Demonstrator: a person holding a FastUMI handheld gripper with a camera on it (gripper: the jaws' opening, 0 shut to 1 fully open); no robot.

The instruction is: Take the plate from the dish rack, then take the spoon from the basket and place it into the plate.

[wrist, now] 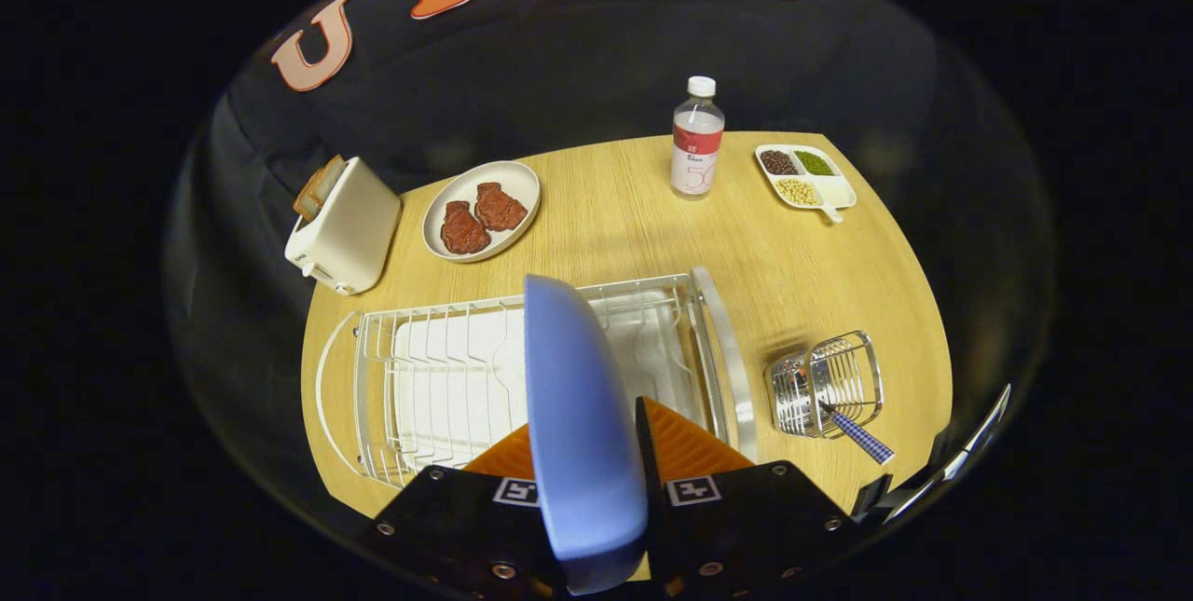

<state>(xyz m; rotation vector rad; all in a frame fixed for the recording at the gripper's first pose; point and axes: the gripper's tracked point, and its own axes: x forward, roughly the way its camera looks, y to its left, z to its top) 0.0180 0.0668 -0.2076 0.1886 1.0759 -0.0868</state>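
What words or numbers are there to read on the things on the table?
Bottle label: print too small and blurred to read.
Square markers on the tongs, which are shut on the blue plate: black-and-white patterns, not words.
Toaster, dish rack, basket: no writing to be seen.

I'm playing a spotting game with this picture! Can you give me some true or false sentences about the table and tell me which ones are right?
1. The gripper is clamped on the blue plate, both fingers pressing it. True.
2. The spoon already lies on the blue plate. False: it sits in the wire basket, handle poking out.
3. The toaster has bread sticking out of it. True.
4. The bottle is lying on its side. False: it stands upright on the table.
5. The white plate holds two reddish pieces of food. True.
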